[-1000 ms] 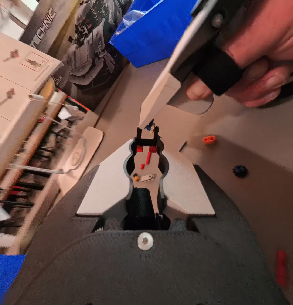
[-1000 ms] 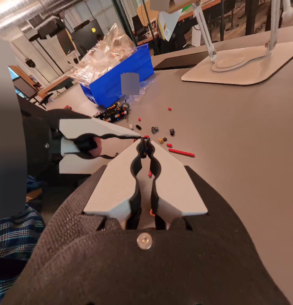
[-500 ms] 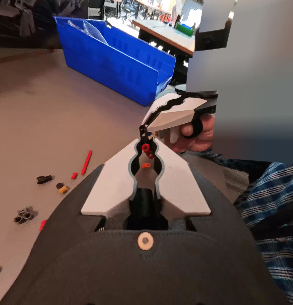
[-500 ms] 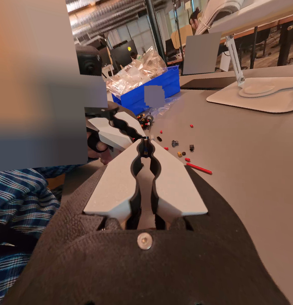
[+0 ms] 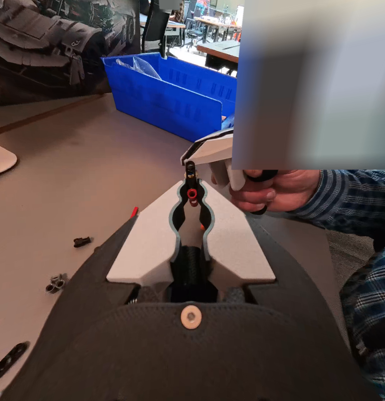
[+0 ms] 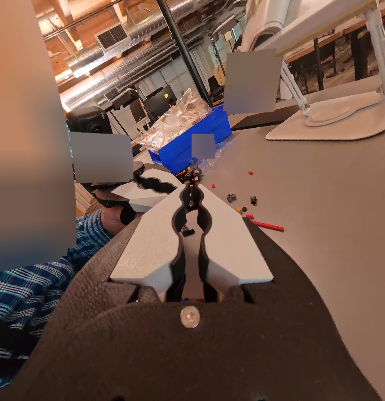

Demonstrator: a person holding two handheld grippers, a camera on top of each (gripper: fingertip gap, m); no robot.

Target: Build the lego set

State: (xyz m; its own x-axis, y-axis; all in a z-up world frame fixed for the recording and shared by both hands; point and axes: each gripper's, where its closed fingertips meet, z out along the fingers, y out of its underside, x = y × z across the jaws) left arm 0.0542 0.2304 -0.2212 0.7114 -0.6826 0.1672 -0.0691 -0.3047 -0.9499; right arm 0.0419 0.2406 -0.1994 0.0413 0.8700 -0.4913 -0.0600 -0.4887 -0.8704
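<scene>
My left gripper (image 5: 191, 184) is shut on a small black lego assembly (image 5: 190, 181) with red connectors (image 5: 191, 193) and holds it above the grey table (image 5: 89, 173). My right gripper (image 5: 185, 160) comes in from the right and pinches the top end of the same assembly, where a blue and tan pin shows. In the right wrist view my right gripper (image 6: 191, 188) is shut on that black assembly (image 6: 191, 196). The left gripper's fingers (image 6: 144, 195) meet it from the left. The contact between the two is partly hidden.
A blue bin (image 5: 172, 97) with clear bags stands behind. Loose parts lie on the table: a red axle (image 6: 267, 225), a grey connector (image 5: 56, 286), black pieces (image 5: 82, 241), a partly built model (image 6: 189, 173). A white stand base (image 6: 328, 121) sits at right. Both grippers' tips are close together, under 4 cm apart.
Both grippers have kept their hold on the assembly and lifted and turned with it. The views have swung up from the table toward the bin and room.
</scene>
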